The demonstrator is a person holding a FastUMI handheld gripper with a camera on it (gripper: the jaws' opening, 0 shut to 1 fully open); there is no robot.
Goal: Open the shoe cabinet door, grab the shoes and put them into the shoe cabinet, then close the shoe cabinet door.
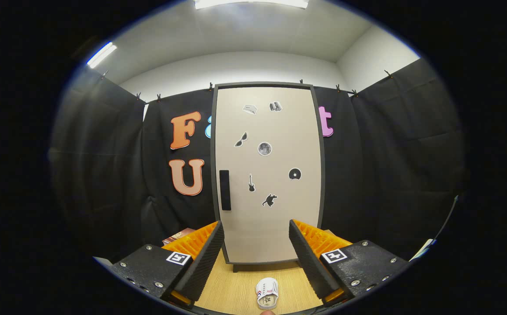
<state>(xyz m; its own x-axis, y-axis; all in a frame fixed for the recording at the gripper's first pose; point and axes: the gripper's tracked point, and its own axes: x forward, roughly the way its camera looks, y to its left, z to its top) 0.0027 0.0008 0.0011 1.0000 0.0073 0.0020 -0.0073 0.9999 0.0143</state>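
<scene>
Shoe cabinet (267,175) stands upright on the wooden floor (236,293), back against the black cloth wall (104,175) of the booth, directly ahead of the hand-held gripper (256,258). Door (275,227) is shut: a pale panel in a dark frame, sitting flush. Dark vertical handle (225,190) sits near the door's left edge, about mid-height. Small stickers are scattered over the door face: a pair of sunglasses (241,139), a moon disc (264,148), a record (295,174), a guitar (251,183), a cat-like shape (270,200), and two pale items near the top that are too small to identify. Short dark feet show under the cabinet's bottom edge. One shoe (267,293), white with coloured stripes on its upper, lies on the floor in front of the cabinet, well short of the door, low between the two fingers and touching neither. Hand-held gripper: fingers spread wide apart, nothing between the pads, the lower part of the door visible through the gap. A reddish-brown object (178,236) lies on the floor to the left of the cabinet base, partly hidden behind the left finger; cannot tell what it is. Ceiling light strips (251,3) are lit above.
</scene>
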